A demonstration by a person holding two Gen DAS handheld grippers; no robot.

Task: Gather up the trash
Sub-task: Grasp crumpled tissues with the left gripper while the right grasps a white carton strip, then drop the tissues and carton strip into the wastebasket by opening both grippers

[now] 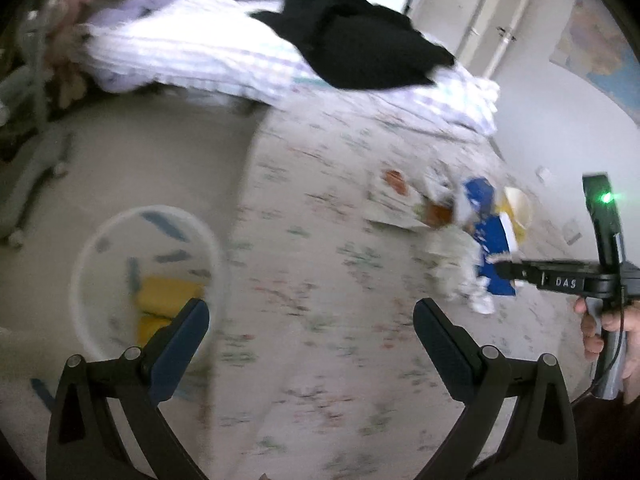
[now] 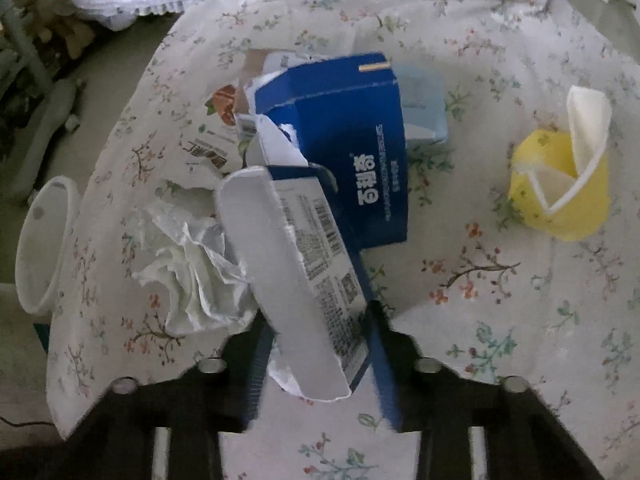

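My right gripper [image 2: 316, 320] is shut on a torn blue and white carton [image 2: 340, 168] and holds it above the floral bed sheet. It also shows in the left wrist view [image 1: 490, 240], with the right gripper [image 1: 504, 270] at the right. My left gripper [image 1: 310, 316] is open and empty above the bed's edge. A white waste bin [image 1: 104, 240] stands on the floor at lower left, with yellow trash inside. A crumpled white tissue [image 2: 192, 264], a flat printed wrapper [image 2: 208, 140] and a crushed yellow cup [image 2: 560, 184] lie on the sheet.
A striped duvet [image 1: 200, 52] and a black garment [image 1: 352, 36] lie at the far end of the bed. A grey chair base [image 1: 36, 172] stands on the floor at left. The bin's rim [image 2: 40, 248] shows beside the bed. A light blue box [image 2: 424, 104] sits behind the carton.
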